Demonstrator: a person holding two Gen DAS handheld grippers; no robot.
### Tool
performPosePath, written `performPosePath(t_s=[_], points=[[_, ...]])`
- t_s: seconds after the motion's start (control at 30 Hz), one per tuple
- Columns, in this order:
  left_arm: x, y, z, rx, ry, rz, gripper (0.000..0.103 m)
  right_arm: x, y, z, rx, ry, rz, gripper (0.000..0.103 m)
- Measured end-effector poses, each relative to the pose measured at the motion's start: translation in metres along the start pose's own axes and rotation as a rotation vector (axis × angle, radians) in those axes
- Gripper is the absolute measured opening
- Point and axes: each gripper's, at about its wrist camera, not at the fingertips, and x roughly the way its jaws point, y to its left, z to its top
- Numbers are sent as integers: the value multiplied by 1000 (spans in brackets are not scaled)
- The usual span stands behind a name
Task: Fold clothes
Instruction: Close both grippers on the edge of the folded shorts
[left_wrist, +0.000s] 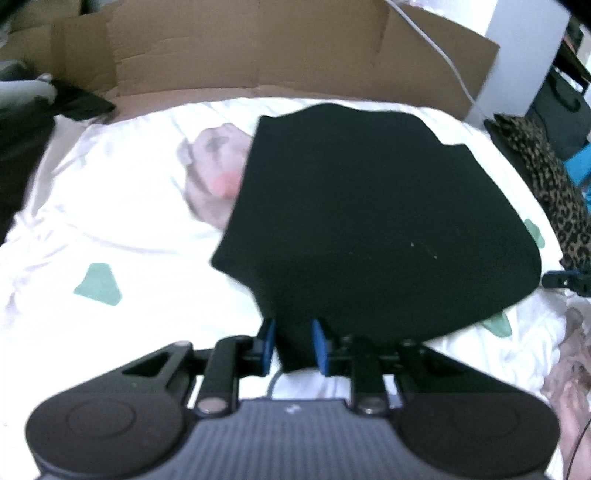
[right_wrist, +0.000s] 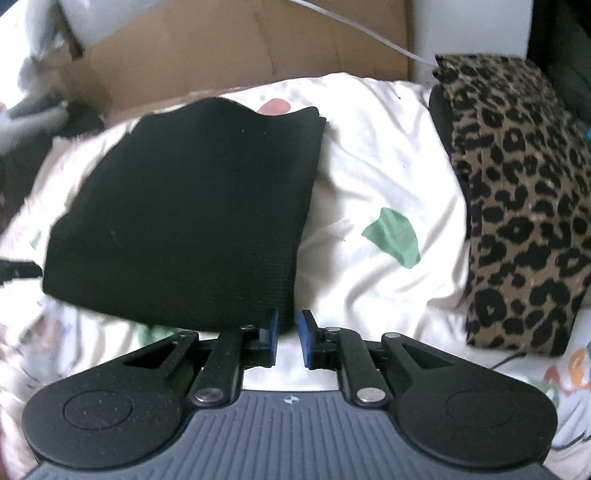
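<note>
Gripping the near corner of the black garment (left_wrist: 376, 221), the left tool (left_wrist: 293, 345) sits at the bottom centre of the left wrist view, its blue pads (left_wrist: 320, 347) pressed on a fold of dark cloth that runs down between them. In the right wrist view, the right tool (right_wrist: 287, 341) at bottom centre holds its pads slightly apart with white sheet showing in the gap; the garment's near right corner lies just at the left pad, but whether it is pinched cannot be told.

Beyond both tools the black garment lies folded on the white bed sheet (right_wrist: 369, 177), which carries green patches. It fills the middle of the left view and the centre left of the right view. A pinkish printed shape (left_wrist: 218, 166) on the sheet peeks out at its left edge.

Further off, a leopard-print fabric (right_wrist: 517, 192) lies along the right side of the frame. Brown cardboard (left_wrist: 258, 48) stands across the top, with a white cable (left_wrist: 436, 48) crossing it.
</note>
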Motion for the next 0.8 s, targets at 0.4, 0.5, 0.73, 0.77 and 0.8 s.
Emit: performPosePath(t_s=[0.4,0.5,0.73,0.77,0.8], points=[[2,11,-10,-113,20,-73,26,11,-5,-16,212,47,150,46],[14,9,-10,-95,45,-51,26,19,-8,-21,270,62,173,46],[25,20,-13,-127,68,-31,31,26,-24,-20,378,26,200,46],[22,20,-12,-131,60,-29,28,27,-28,-20,404,22,212,46],[19,20,-12,-136,51,-33,28,28,-31,-20,431,19,224,46]])
